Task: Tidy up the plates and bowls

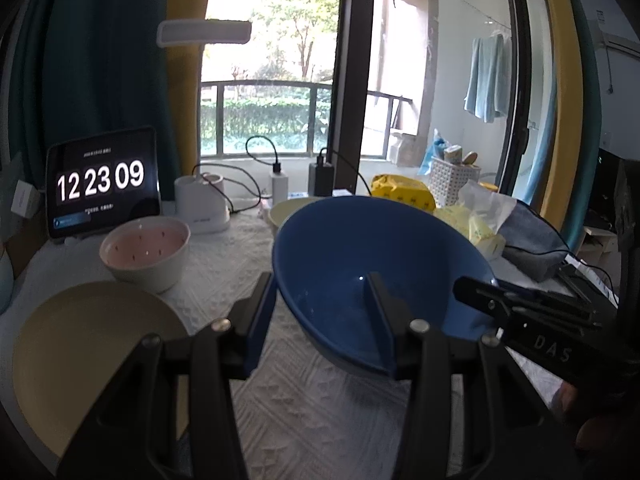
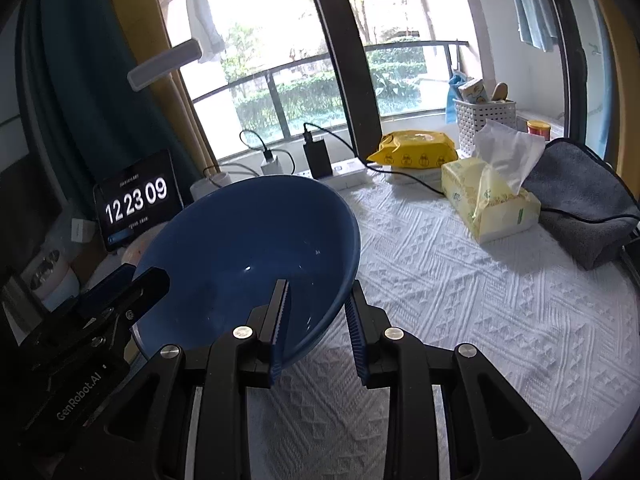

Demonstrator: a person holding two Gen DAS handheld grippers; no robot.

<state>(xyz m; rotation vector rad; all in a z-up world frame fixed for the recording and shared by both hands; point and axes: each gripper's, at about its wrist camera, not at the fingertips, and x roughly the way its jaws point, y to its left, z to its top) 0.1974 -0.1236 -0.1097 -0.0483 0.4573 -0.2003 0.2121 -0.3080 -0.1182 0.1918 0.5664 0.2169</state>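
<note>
Both grippers, left [image 1: 320, 300] and right [image 2: 318, 304], clamp their fingers on the rim of a smooth, round blue bowl [image 1: 360, 256] above the textured white table [image 2: 460, 300].

bowl in my grippers [image 1: 384, 264]: deep blue, plain, no pattern
gripper pads [image 2: 280, 320]: blue, ribbed; arms black
small bowl [image 1: 146, 252]: white outside, pink inside w/ small dark marks
plate [image 1: 92, 364]: pale yellow, plain
2nd bowl at back [image 1: 286, 210]: pale yellow
tablecloth [image 2: 460, 300]: white, raised diamond & zigzag pattern
tissue box [image 2: 490, 204]: light yellow
wipes pack [image 2: 416, 148]: yellow w/ dark print
cloth [image 2: 580, 200]: grey
</note>
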